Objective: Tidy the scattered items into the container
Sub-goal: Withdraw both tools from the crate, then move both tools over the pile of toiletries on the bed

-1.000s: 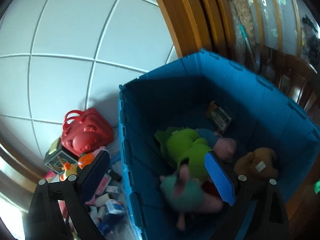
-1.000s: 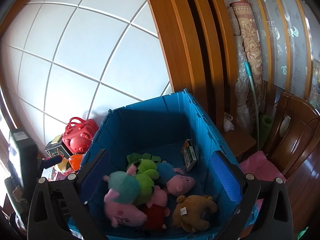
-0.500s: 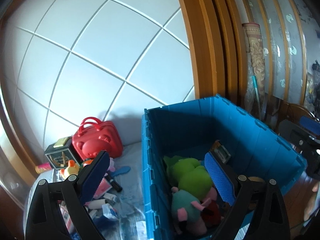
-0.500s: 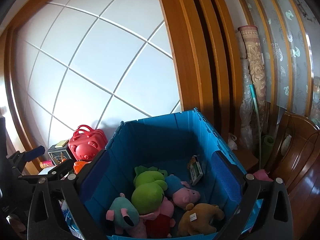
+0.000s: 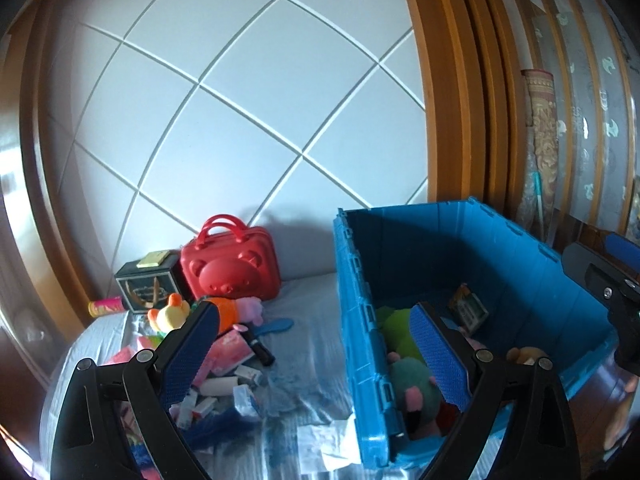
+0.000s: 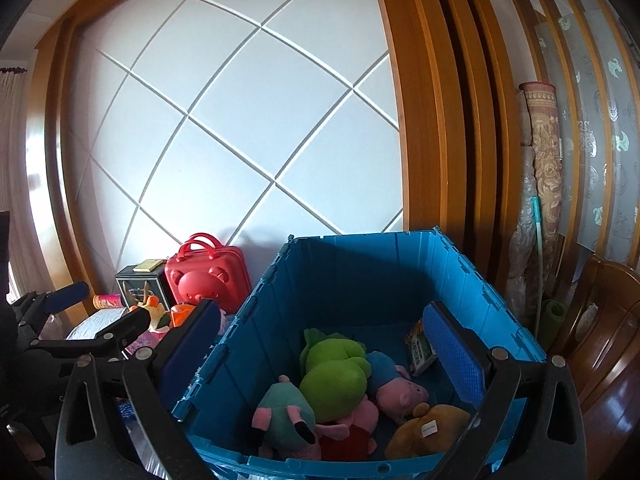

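Note:
A blue plastic crate [image 5: 440, 236] [image 6: 360, 268] stands on the right and holds several plush toys, among them a green one [image 6: 334, 380], a teal one [image 6: 284, 412], a pink pig [image 6: 396, 386] and a brown one [image 6: 428, 428], plus a small box [image 6: 418, 346]. Left of the crate lie scattered items: a red bear-face case [image 5: 230, 266], a dark tin [image 5: 146, 288], an orange plush [image 5: 224, 312], a blue brush [image 5: 274, 326] and small packets [image 5: 224, 384]. My left gripper [image 5: 316, 360] is open and empty above the crate's left wall. My right gripper [image 6: 320, 358] is open and empty above the crate.
A white tiled wall panel [image 5: 240, 100] in a wooden frame [image 5: 456, 80] rises behind. A rolled rug [image 6: 540, 168] and a wooden chair [image 6: 600, 320] stand to the right. Crinkled plastic sheeting [image 5: 304, 392] covers the surface under the items.
Both grippers have pulled up and back from the crate. The left one has swung left, so the scattered items now show. A teal plush now lies in the crate.

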`<state>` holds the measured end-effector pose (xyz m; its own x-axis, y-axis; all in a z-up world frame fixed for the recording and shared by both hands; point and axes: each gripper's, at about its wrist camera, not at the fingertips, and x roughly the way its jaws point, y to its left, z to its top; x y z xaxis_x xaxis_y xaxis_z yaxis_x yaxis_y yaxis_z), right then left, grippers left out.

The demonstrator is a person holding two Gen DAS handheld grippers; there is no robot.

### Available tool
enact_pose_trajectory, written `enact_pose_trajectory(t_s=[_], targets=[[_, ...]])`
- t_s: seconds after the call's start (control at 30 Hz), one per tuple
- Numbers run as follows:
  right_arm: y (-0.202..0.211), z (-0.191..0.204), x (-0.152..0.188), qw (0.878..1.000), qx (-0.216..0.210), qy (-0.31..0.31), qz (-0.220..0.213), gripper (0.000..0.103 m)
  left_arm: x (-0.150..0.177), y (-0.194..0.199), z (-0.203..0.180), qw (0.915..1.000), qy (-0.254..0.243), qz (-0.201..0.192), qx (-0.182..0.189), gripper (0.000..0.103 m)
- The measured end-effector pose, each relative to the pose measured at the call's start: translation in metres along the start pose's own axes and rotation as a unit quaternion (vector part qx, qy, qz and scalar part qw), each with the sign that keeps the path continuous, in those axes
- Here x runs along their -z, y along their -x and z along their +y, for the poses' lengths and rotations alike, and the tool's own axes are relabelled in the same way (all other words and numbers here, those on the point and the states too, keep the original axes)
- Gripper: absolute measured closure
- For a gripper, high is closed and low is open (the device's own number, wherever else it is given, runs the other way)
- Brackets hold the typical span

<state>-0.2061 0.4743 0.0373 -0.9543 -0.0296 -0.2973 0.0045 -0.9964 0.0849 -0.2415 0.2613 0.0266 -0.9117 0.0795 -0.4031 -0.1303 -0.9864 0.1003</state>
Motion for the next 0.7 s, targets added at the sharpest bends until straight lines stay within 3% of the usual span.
enact_pose_trajectory(t_s=[0.13, 0.33, 0.7], targets=[[0.006, 0.026, 0.005, 1.000, -0.029, -0.005, -0.010, 0.000, 0.019, 0.013, 0.033, 0.9998, 0.012, -0.007, -0.013, 0.006], [-0.004, 0.081, 0.024, 0.997, -0.071, -0.028, 0.018, 0.000, 0.062, 0.034, 0.104, 0.9991, 0.024, -0.007, -0.034, 0.004], [-0.013, 0.225, 0.066, 0.991, -0.111, 0.031, 0.062, 0.000, 0.154, 0.016, 0.238, 0.9904, 0.050, 0.071, -0.108, 0.003]])
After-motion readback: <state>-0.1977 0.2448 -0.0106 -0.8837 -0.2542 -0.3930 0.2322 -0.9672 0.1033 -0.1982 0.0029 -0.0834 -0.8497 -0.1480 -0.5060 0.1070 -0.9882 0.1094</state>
